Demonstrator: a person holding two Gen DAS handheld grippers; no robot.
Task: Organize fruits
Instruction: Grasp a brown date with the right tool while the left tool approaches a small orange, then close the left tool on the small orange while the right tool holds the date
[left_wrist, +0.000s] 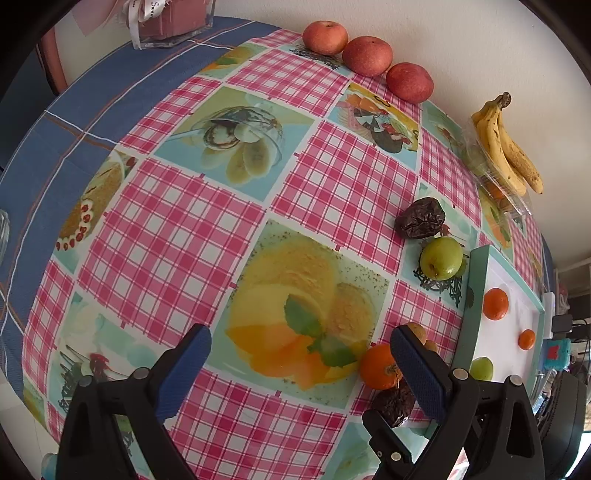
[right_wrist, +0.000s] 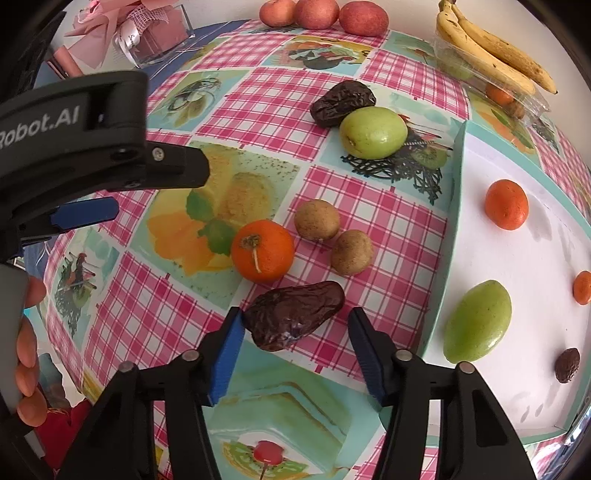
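Observation:
My right gripper (right_wrist: 295, 325) is open, its blue pads on either side of a dark date (right_wrist: 291, 317) lying on the checked cloth; the left pad touches it. Just beyond lie an orange mandarin (right_wrist: 263, 251), two brown longans (right_wrist: 317, 219) (right_wrist: 351, 252), a green fruit (right_wrist: 373, 133) and a second date (right_wrist: 342, 103). The white tray (right_wrist: 454, 206) on the right holds a mandarin (right_wrist: 506, 209), a green fruit (right_wrist: 478, 326), a small date (right_wrist: 567, 364) and another mandarin (right_wrist: 583, 287). My left gripper (left_wrist: 301, 354) hovers open and empty over the cloth, left of the mandarin (left_wrist: 378, 367).
Three red apples (left_wrist: 367, 55) line the wall at the back. Bananas (left_wrist: 508, 147) rest on a clear plastic box (right_wrist: 495, 85) with fruit inside. A glass box with pink ribbon (right_wrist: 147, 37) stands at the far left. A hand (right_wrist: 27, 350) holds the left gripper's handle.

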